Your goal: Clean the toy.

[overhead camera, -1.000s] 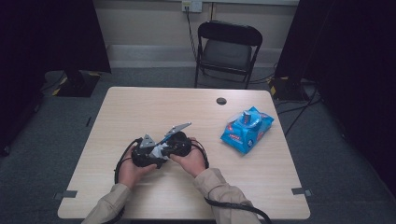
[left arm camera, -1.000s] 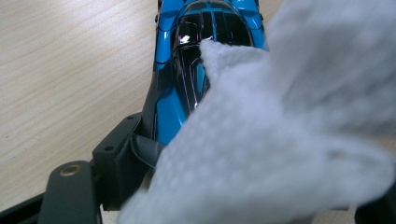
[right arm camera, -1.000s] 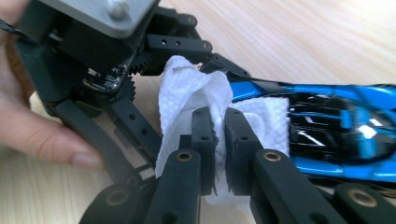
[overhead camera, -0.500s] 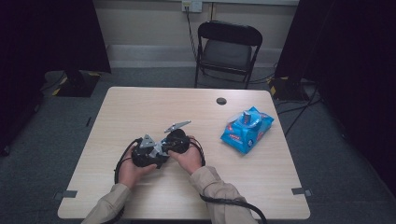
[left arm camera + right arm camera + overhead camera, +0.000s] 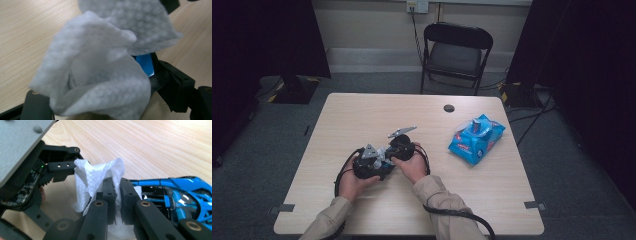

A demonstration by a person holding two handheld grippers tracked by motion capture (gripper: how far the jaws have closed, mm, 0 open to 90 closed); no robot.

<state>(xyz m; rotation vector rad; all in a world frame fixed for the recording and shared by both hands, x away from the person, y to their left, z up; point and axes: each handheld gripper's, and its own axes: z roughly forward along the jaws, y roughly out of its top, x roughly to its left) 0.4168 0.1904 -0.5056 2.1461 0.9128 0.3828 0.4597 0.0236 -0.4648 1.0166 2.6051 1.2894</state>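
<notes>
- The two grippers were held close together over the near left part of the table (image 5: 362,115), the left gripper (image 5: 368,164) and the right gripper (image 5: 404,145) almost touching.
- A white wet wipe (image 5: 97,178) was seen pinched between the right gripper's black jaws, which stood nearly together with only the bunched cloth between them.
- From the left gripper view, the wipe (image 5: 100,65) was found crumpled right in front of the camera, so that the left jaws were largely covered; whether they pressed on the cloth or stood free of it could not be told.
- In the right gripper view a part of the left gripper's frame was seen touching the wipe's far edge, which suggested a pass from one tool to the other, or a joint unfolding.
- The blue pack of wipes (image 5: 475,138) lay well apart, toward the right side of the table, with its lid seemingly raised.
- Drawing a wipe out of the pack was judged done; the sheet was off the table and in hand.
- What remained was judged to be spreading or folding the sheet and putting it to use on the tabletop.
</notes>
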